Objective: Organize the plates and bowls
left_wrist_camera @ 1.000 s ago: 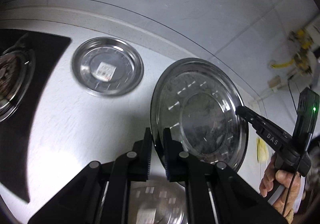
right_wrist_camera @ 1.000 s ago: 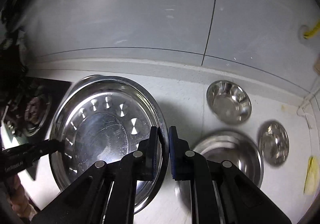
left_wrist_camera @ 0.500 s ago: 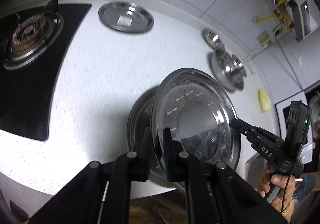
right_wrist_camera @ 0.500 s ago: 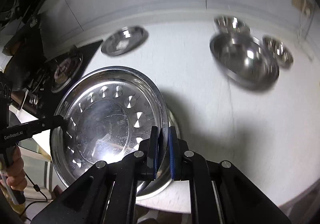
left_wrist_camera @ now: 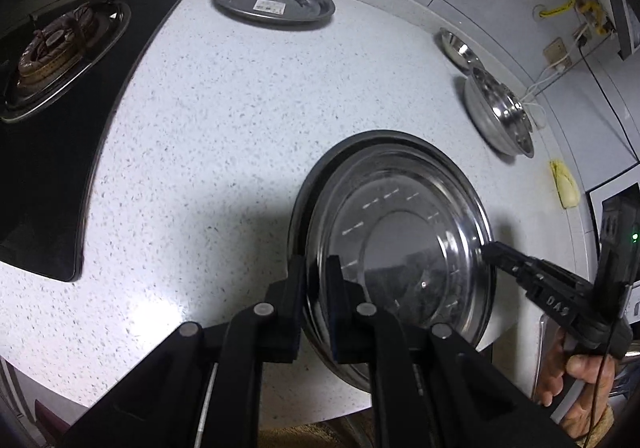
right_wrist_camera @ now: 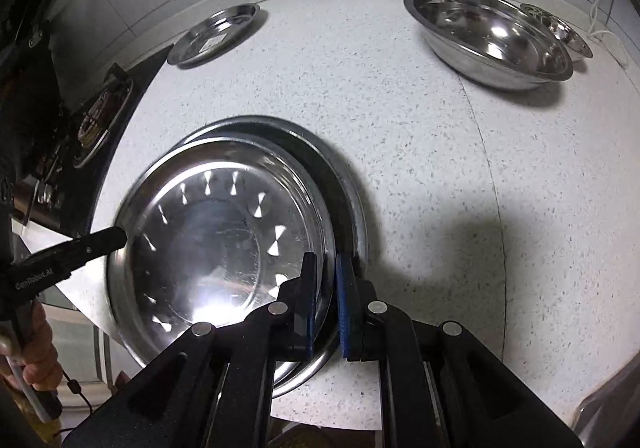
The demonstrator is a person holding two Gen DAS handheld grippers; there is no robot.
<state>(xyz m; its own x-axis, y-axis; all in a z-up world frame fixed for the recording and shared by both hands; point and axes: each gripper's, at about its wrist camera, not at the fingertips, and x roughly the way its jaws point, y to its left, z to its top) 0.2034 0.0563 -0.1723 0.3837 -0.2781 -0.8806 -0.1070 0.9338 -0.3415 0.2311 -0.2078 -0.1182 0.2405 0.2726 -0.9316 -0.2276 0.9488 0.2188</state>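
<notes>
The large plate (right_wrist_camera: 224,248) is clamped at opposite rims by the left gripper (left_wrist_camera: 316,304) and right gripper (right_wrist_camera: 324,304), above the lower plate (right_wrist_camera: 352,200) at 12 o'clock; lowering and release are called for.

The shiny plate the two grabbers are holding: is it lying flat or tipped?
Tipped. The plate hangs slanted over another plate on the counter, its rim pinched by both the left gripper and right gripper.

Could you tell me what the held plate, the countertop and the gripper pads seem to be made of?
Plate: likely stainless steel, polished; it mirrors bright lights. Countertop: looks like speckled white stone or composite, fairly matte; which one is unclear. Pads: blue, dull, probably rubber or soft plastic, with no glare.
</notes>
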